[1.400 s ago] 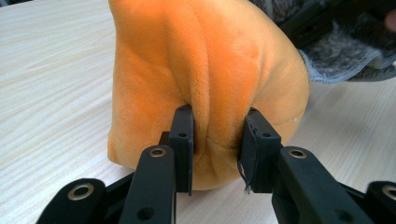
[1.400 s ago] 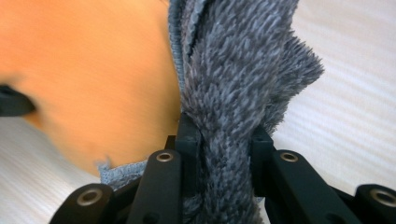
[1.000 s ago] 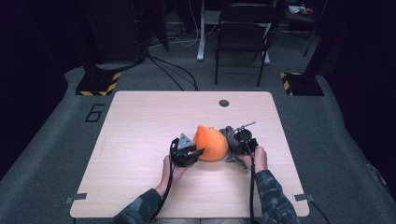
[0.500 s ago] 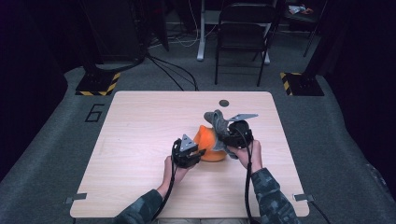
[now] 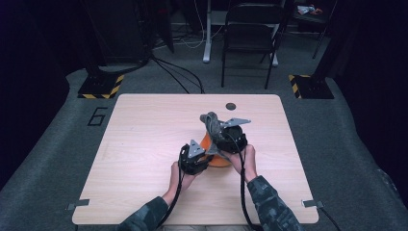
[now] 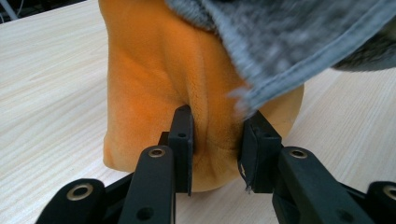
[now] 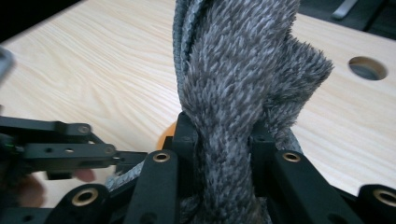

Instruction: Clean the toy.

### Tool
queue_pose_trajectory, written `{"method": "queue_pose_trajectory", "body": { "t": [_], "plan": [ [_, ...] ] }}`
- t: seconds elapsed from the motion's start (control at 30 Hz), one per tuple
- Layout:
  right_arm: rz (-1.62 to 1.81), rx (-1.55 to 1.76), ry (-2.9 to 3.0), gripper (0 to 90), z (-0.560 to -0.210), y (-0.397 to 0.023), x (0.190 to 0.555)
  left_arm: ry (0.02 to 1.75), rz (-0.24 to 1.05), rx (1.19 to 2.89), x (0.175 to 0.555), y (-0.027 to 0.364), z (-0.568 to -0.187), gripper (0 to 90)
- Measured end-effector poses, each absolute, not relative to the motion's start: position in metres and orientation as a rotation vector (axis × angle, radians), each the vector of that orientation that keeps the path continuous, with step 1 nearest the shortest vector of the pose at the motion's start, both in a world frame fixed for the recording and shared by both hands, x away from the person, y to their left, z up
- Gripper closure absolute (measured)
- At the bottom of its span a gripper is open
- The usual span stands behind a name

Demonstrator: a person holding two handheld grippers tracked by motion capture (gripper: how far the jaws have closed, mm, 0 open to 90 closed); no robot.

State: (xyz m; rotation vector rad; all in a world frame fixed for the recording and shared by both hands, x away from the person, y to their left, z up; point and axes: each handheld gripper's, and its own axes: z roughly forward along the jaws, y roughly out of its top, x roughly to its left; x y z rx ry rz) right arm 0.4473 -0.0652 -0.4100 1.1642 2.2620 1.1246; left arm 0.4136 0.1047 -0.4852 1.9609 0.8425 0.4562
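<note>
An orange plush thing [image 5: 220,160] sits on the wooden table [image 5: 144,130], right of the middle. My left gripper [image 5: 208,156] is shut on a fold low on its side; in the left gripper view the pads [image 6: 182,135] pinch the orange plush [image 6: 154,70]. My right gripper [image 5: 216,127] is shut on a grey fuzzy cloth [image 5: 210,120] and holds it raised above the plush. The bunched grey cloth [image 7: 233,60] stands up between the jaws of the right gripper [image 7: 222,128], and its hem [image 6: 289,42] hangs over the plush.
A round cable hole [image 5: 231,106] lies in the table's far edge, beyond the grippers. A folding chair [image 5: 250,29] and stand bases with yellow-black stripes [image 5: 101,86] are on the floor behind the table. Bare tabletop spreads to the left.
My right gripper has risen and moved toward the far side, pulling the grey cloth up off the orange plush. The left gripper has stayed put on the plush.
</note>
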Motion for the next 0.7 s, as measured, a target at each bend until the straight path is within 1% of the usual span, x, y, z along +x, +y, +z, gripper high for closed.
{"method": "queue_pose_trajectory", "body": {
  "t": [0.13,0.27,0.37,0.7],
  "plan": [
    [1.023,1.118,2.261,71.7,-0.416,-0.059,0.445,0.839,0.455,1.972,0.413,0.104,-0.486,68.6],
    [0.962,1.071,2.256,71.8,-0.418,-0.062,0.443,0.840,0.438,1.978,0.415,0.104,-0.486,68.7],
    [0.939,1.098,2.255,71.8,-0.419,-0.067,0.442,0.846,0.428,1.967,0.415,0.104,-0.487,68.7],
    [0.929,1.257,2.260,71.6,-0.430,-0.108,0.450,0.847,0.417,1.956,0.419,0.107,-0.487,68.7]
  ]
}}
